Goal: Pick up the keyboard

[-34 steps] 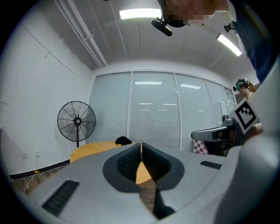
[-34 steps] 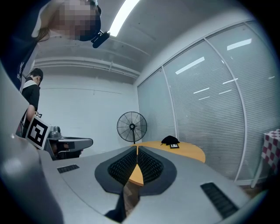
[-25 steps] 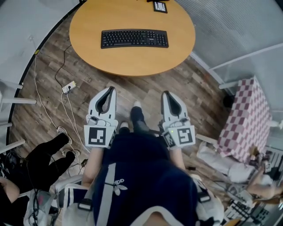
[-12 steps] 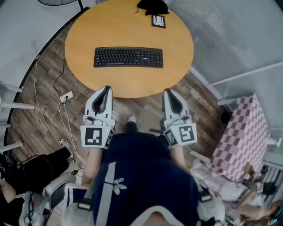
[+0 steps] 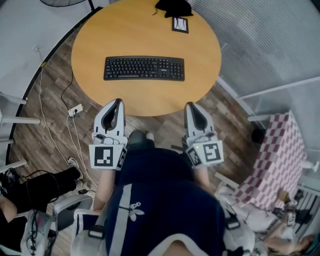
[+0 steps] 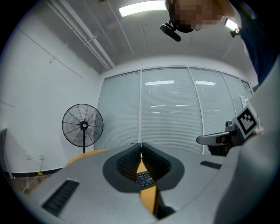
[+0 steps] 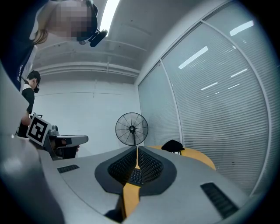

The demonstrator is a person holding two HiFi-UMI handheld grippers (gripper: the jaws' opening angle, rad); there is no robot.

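A black keyboard [image 5: 144,68] lies flat across the middle of a round wooden table [image 5: 200,50]. My left gripper [image 5: 117,102] and right gripper [image 5: 190,105] are held side by side at the table's near edge, short of the keyboard and pointing level toward it. Both are shut with nothing between the jaws. In the left gripper view the closed jaws [image 6: 141,145] frame a sliver of the keyboard [image 6: 143,178]. The right gripper view shows its closed jaws [image 7: 137,149] with keys of the keyboard [image 7: 134,176] behind them.
A black cloth item [image 5: 173,6] and a small framed card [image 5: 180,24] sit at the table's far side. A standing fan [image 6: 82,125] stands beyond the table. A power strip with cables [image 5: 76,109] lies on the floor at left, and a checkered cloth [image 5: 272,150] at right.
The person has stepped toward the table. Both gripper tips, over bare floor a second ago, now reach the table's near edge, closer to the keyboard. Both grippers stayed shut.
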